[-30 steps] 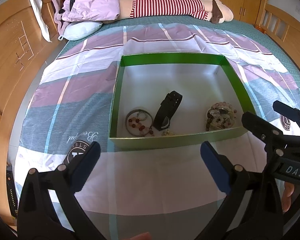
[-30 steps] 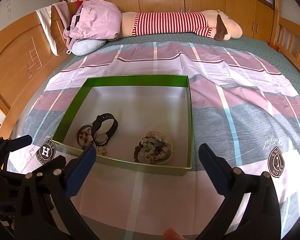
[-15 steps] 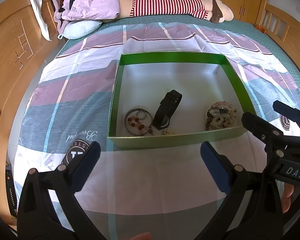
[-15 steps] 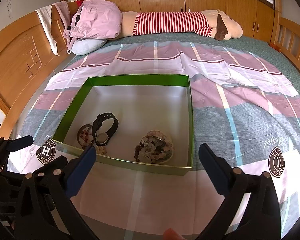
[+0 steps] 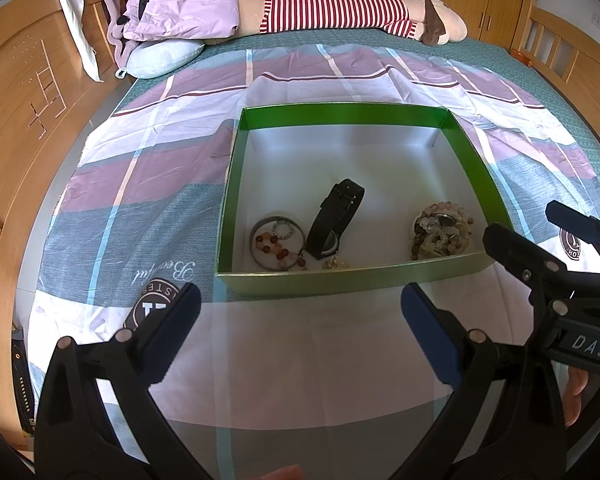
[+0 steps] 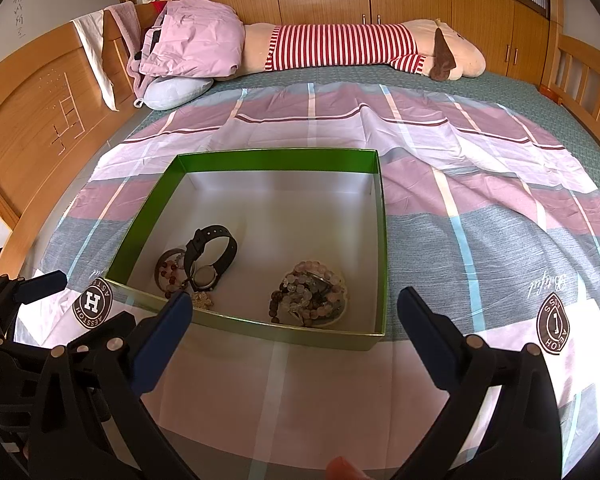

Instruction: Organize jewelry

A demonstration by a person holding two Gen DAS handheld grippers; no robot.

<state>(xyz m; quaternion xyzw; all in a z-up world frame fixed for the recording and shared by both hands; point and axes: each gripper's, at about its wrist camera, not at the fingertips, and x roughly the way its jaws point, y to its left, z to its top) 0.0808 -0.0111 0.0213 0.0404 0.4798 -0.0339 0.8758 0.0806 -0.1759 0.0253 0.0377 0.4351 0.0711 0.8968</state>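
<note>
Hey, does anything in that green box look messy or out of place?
The beads sit in a tangled heap, and the watch lies partly over the bangle. Nothing looks spilled or broken.

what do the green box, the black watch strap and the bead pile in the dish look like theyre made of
Green box: likely cardboard with glossy green foil walls and a pale satin lining; thin folded walls catch the light.
Black watch strap: matte, flexible, probably rubber or silicone; it holds a curved loop.
Bead pile: translucent pink, clear and brown rounds, glass or stone, can't tell which.
</note>
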